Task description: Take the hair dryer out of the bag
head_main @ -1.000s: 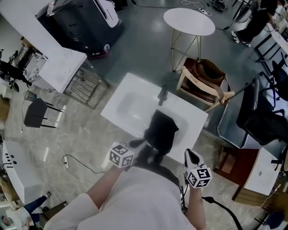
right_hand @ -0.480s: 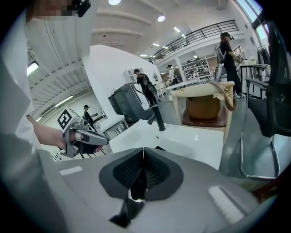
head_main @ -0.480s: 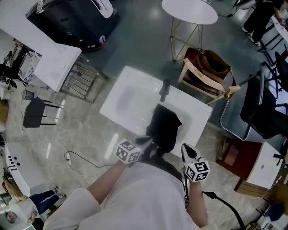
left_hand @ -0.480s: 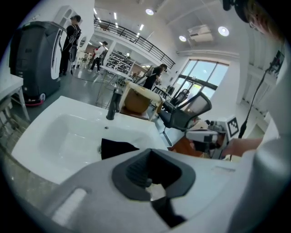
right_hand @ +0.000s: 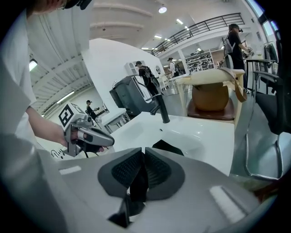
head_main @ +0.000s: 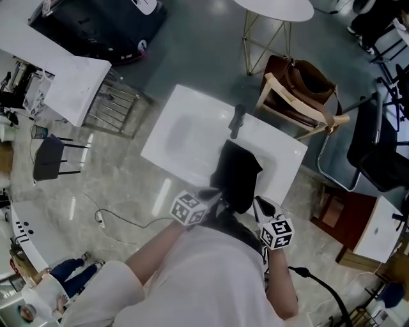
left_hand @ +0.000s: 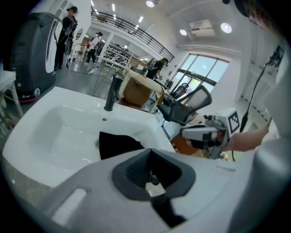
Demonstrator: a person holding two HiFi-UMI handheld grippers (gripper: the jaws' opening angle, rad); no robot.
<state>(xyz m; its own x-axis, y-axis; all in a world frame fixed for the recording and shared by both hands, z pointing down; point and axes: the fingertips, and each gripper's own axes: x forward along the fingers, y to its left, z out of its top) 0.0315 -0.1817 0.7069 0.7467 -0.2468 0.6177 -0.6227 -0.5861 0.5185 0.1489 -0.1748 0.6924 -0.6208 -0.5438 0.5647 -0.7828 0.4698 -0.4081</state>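
Note:
A black bag [head_main: 238,174] lies on the white sink unit [head_main: 185,137], just in front of its black faucet [head_main: 237,121]. No hair dryer shows; the bag hides whatever is inside. My left gripper [head_main: 214,194] sits at the bag's near left edge, jaws shut with nothing in them [left_hand: 152,170]. My right gripper [head_main: 259,203] is at the bag's near right corner. Its jaws [right_hand: 143,159] have just been opening and stand a narrow slit apart, nothing between them. The bag [left_hand: 118,143] lies ahead of both grippers, its dark edge [right_hand: 168,146] low on the basin rim.
A wooden chair [head_main: 332,121] holding a brown bag [head_main: 307,83] stands behind the sink on the right. A round white table [head_main: 281,7] is further back. A black office chair [head_main: 380,153] is at the right, a white desk [head_main: 61,73] at the left. A cable [head_main: 108,220] runs over the floor.
Both grippers have moved down and forward, closer to the near edge of the bag. The bag and sink have not moved.

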